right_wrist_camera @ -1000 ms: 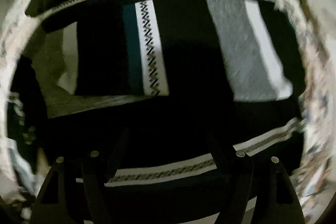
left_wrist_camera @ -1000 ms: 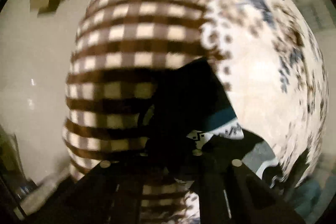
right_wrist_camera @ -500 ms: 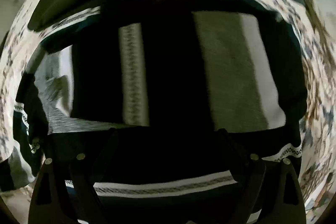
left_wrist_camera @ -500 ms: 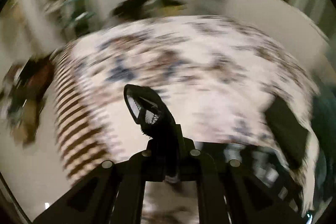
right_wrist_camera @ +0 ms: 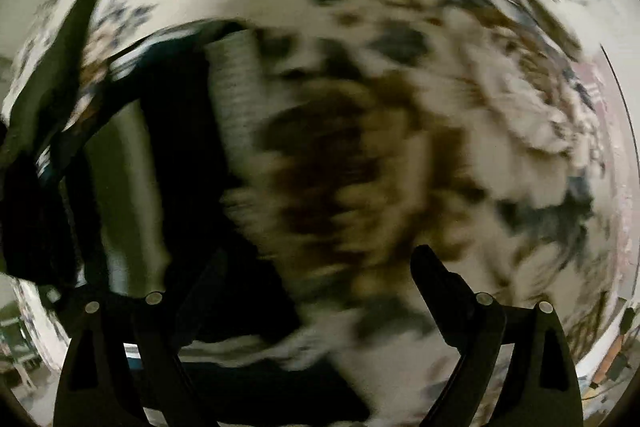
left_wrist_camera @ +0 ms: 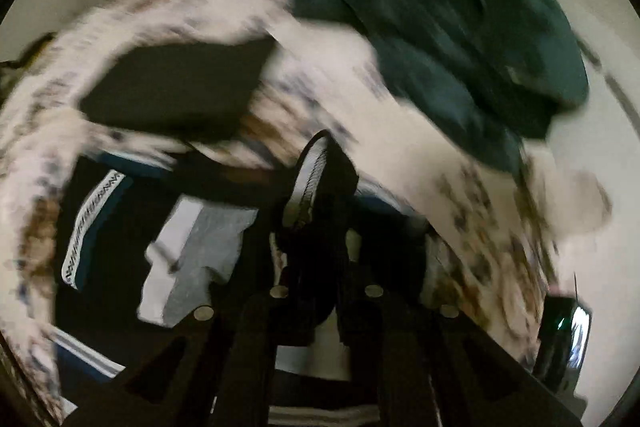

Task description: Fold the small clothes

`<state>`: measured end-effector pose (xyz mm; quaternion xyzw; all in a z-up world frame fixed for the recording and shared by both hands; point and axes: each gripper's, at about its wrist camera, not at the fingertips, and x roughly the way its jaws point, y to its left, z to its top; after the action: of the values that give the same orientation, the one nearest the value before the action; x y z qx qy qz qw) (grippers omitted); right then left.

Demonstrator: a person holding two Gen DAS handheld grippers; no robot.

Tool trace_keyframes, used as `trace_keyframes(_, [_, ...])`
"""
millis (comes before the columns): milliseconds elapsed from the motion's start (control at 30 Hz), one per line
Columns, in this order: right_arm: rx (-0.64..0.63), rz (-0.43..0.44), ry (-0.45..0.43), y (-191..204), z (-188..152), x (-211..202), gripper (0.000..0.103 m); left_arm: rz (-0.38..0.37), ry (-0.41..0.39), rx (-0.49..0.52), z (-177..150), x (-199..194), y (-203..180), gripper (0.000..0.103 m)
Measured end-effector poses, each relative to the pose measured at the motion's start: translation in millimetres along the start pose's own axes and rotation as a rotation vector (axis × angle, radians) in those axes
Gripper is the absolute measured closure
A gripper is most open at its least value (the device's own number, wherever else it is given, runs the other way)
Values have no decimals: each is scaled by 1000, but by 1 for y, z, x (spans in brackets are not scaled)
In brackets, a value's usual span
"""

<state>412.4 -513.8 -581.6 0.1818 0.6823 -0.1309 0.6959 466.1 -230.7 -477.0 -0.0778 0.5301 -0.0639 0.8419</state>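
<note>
A dark garment with grey panels and white zigzag bands [left_wrist_camera: 160, 251] lies spread on the patterned bedspread [left_wrist_camera: 360, 83]. My left gripper [left_wrist_camera: 324, 267] is shut on a fold of that garment's edge [left_wrist_camera: 320, 179], which sticks up between the fingers. In the right wrist view the same dark garment [right_wrist_camera: 120, 155] lies at the left. My right gripper [right_wrist_camera: 316, 279] is open and empty, over the bedspread [right_wrist_camera: 400, 107] at the garment's right edge. Both views are blurred by motion.
A folded black piece [left_wrist_camera: 176, 87] lies on the bed beyond the garment. A heap of dark teal cloth [left_wrist_camera: 460, 27] sits at the far right of the bed. A black device with a lit screen [left_wrist_camera: 568, 339] is at the lower right.
My left gripper swung round with the garment edge still in it, from facing the bed's far side to facing the teal heap. My right gripper moved right, off the garment.
</note>
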Motion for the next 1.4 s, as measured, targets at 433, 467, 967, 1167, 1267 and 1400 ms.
trace_keyframes(433, [70,414,31,-29,44,-20,9,263,18,-79,-3,-25,119,10])
trace_keyframes(467, [56,440,37,-17,49,-18,9,313,21,-88,-3,-21,134,10])
trace_keyframes(967, [-153,139,-17,103,47,8,95,402,110,-233,5,67,278,4])
trace_keyframes(1167, [-169,140,84,106,48,8,69,405,87,-196,1,37,271,5])
trace_keyframes(1267, [-198,181,63,94,40,-24,40,385,32,-159,-12,0,249,5])
trace_keyframes(1400, [-263,197,109,80,36,-41,40,324,39,-123,-56,-37,197,5])
